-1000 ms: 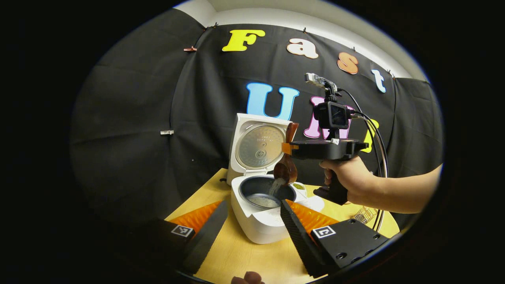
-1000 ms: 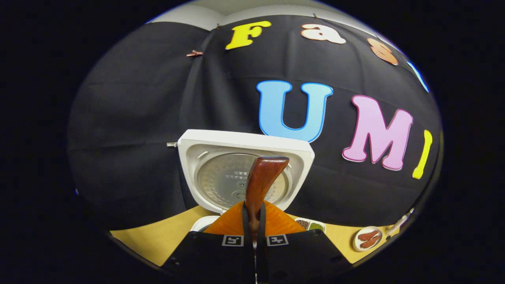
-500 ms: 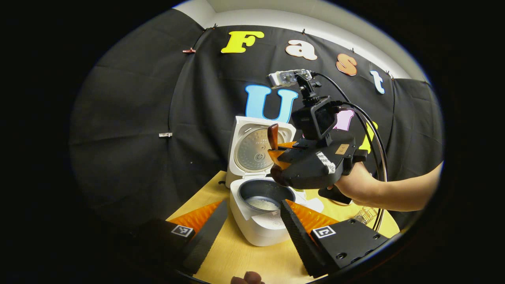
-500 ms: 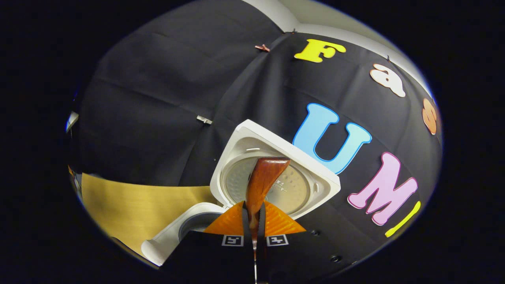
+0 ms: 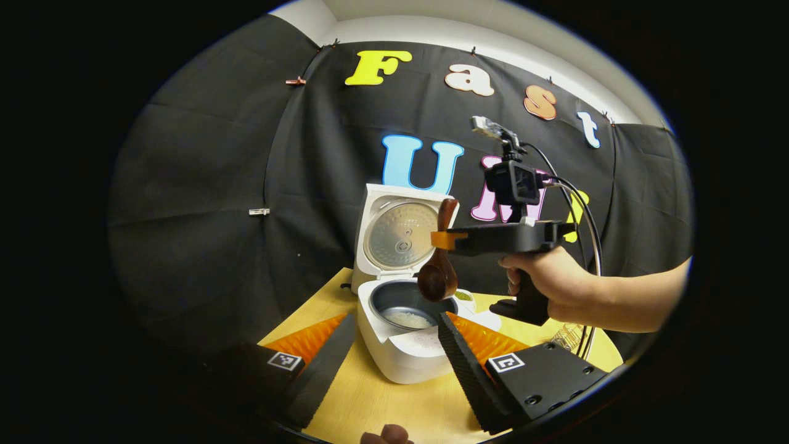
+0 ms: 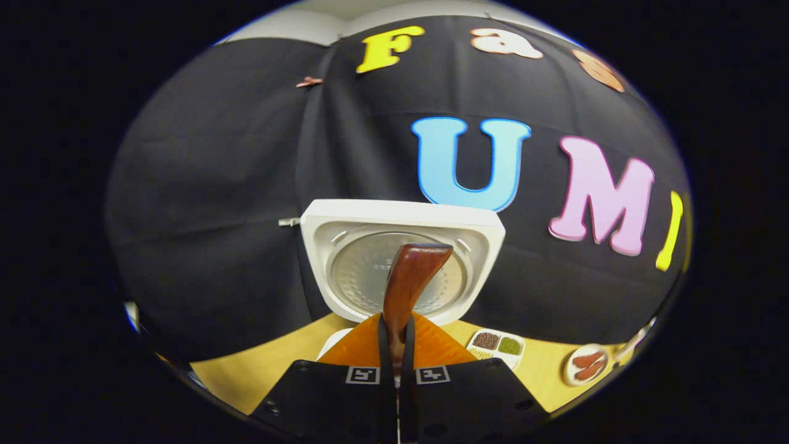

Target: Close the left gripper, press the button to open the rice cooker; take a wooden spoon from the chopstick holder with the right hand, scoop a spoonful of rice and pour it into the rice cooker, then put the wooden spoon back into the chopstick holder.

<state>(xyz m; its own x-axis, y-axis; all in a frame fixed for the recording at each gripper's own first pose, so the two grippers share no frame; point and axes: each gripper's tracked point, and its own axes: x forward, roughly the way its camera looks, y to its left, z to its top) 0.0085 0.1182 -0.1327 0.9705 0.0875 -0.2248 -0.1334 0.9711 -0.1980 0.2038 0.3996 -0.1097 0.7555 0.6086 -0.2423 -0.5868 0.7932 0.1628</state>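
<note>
With the rice cooker (image 5: 404, 296) open and rice inside, your right tongs (image 5: 445, 240) clamp the wooden spoon (image 5: 439, 271); left tongs (image 5: 394, 345) sit apart; returning it remains.

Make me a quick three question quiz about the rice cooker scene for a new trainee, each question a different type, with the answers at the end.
1. True or false: the rice cooker lid is up.
2. Multiple choice: the right gripper holds a) a fork b) a wooden spoon c) nothing.
3. Fill in: the spoon bowl hangs above the cooker's inner ____.

Key: 1 true. 2 b. 3 pot, with white rice at its bottom.
</note>
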